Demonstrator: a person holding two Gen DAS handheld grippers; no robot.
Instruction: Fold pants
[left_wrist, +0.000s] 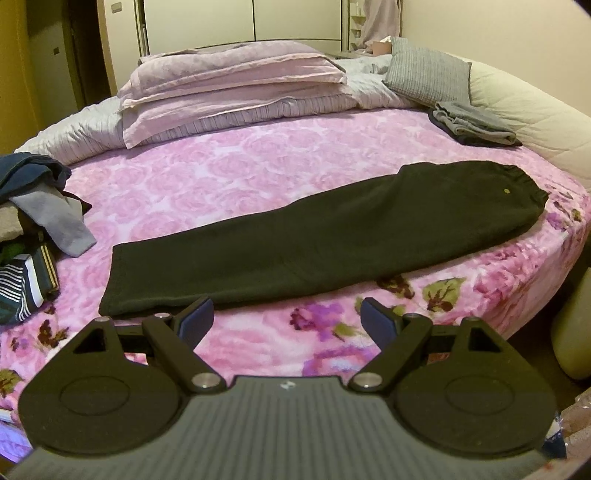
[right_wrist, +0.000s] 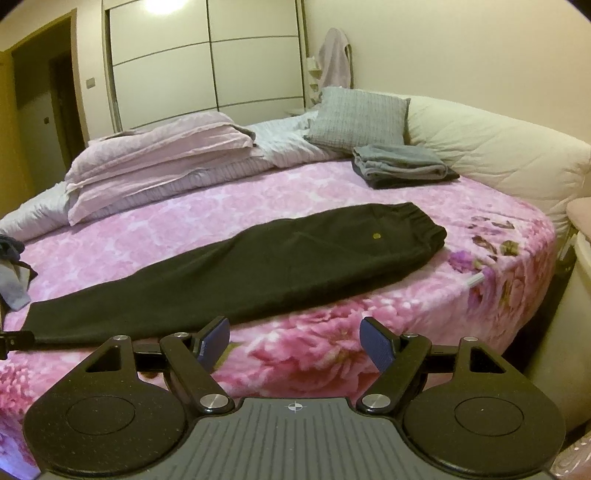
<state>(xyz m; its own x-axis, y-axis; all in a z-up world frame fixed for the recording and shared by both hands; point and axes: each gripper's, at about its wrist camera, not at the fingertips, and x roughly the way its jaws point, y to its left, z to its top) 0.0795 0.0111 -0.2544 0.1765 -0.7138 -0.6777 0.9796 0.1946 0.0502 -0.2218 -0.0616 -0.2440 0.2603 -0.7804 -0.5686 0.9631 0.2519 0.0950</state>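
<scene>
Dark pants (left_wrist: 317, 236) lie flat on the pink floral bed, folded lengthwise, leg hems at the left and elastic waistband at the right (right_wrist: 280, 266). My left gripper (left_wrist: 286, 321) is open, hovering at the bed's front edge just short of the leg hems, nothing between its blue pads. My right gripper (right_wrist: 295, 339) is open too, above the bed edge in front of the middle of the pants, holding nothing. The tip of the left gripper (right_wrist: 16, 341) shows at the left rim of the right wrist view, near the hems.
A heap of unfolded clothes (left_wrist: 33, 229) sits at the left of the bed. Folded grey garments (left_wrist: 472, 123) (right_wrist: 400, 164) lie at the back right beside a grey cushion (right_wrist: 356, 120). Pink pillows (left_wrist: 229, 81) are stacked at the back. A pale container (left_wrist: 574, 328) stands by the bed's right side.
</scene>
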